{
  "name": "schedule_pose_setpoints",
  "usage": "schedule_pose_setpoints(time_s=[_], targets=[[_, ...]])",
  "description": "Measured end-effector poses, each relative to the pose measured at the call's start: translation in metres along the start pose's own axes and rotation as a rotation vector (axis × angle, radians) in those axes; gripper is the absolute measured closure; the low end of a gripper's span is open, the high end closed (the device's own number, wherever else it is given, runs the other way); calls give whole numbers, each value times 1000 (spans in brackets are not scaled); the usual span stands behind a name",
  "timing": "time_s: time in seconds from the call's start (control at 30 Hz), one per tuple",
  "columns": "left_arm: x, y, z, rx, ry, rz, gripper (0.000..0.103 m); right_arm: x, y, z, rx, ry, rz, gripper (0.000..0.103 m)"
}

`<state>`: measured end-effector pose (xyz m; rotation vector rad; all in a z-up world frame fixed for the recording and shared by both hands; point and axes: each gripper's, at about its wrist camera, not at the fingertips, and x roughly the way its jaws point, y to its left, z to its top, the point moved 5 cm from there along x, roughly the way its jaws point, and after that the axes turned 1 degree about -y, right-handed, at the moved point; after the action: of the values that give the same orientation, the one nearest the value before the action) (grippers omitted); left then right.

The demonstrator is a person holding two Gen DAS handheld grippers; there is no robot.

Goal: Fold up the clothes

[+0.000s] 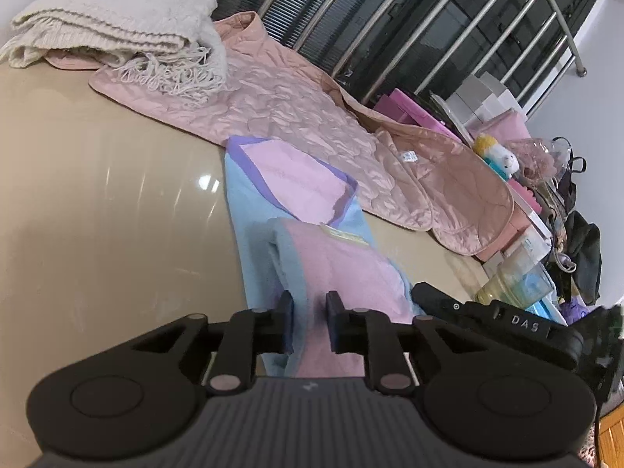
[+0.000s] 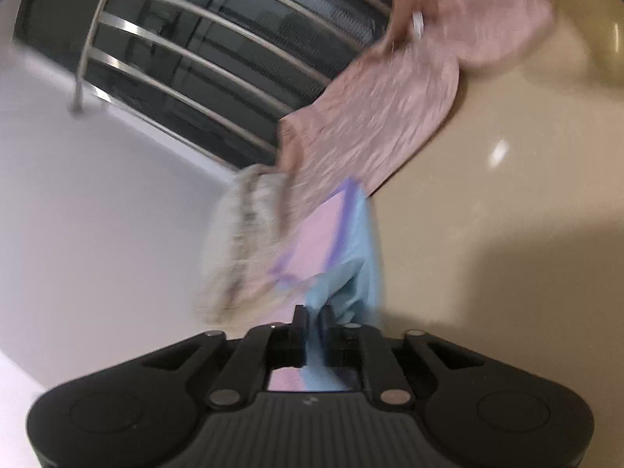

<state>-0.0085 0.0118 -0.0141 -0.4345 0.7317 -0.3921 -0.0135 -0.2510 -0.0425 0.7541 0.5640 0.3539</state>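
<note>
Both tools grip the same blue and pink garment (image 1: 312,210), so the fold appears under way, not finished. The left tool (image 1: 309,306) stands narrow with a bunched ridge of pink cloth pinched between its pads, and the cloth runs from there straight ahead across the beige surface (image 1: 97,195). Just right of it, the right tool (image 1: 440,300) pokes in at the garment's near edge. In its own blurred view, the right tool (image 2: 314,318) is clamped narrow on a blue fold, which passes between the pads and back under the body.

Ahead of the left tool, one pink panel with a purple border already lies turned over the blue, which reads as a first fold made. The near part is still raised and rumpled, so I judge at least one more fold and a flattening remain.

Beyond the garment, a pink quilted jacket (image 1: 312,117) lies spread open and unfolded. Farther left, a cream knit (image 1: 117,27) sits folded, resting on the jacket's end.
</note>
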Motion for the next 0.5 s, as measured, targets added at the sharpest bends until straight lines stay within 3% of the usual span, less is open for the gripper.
schedule_pose_setpoints(time_s=[0.07, 0.1, 0.13, 0.2, 0.23, 0.27, 0.33, 0.4, 0.43, 0.5], targets=[[-3, -2, -1, 8, -2, -7, 83, -3, 13, -3, -104, -10, -39, 79], [-4, -4, -1, 14, -3, -9, 83, -2, 17, -5, -131, -2, -42, 62], [-3, -4, -2, 17, -1, -7, 83, 0, 21, -8, -158, 5, -45, 55], [-1, -6, -3, 25, 3, -2, 83, 3, 29, -12, -213, 21, -51, 64], [0, -6, -4, 25, 4, 3, 84, 4, 34, -15, -240, 29, -53, 86], [1, -6, -5, 26, 5, 9, 88, 6, 31, -15, -220, 37, -46, 97], [-1, -4, -6, 18, 5, 6, 96, 8, 21, -12, -126, 44, 4, 101], [-7, -4, -4, 15, -11, -9, 96, 2, 13, -7, -50, 29, 55, 101], [-10, -4, -4, 17, -19, -16, 92, -2, 9, -5, -16, 21, 78, 100], [-13, -4, -4, 12, -26, -16, 71, -7, 9, -4, -35, 10, 56, 93]])
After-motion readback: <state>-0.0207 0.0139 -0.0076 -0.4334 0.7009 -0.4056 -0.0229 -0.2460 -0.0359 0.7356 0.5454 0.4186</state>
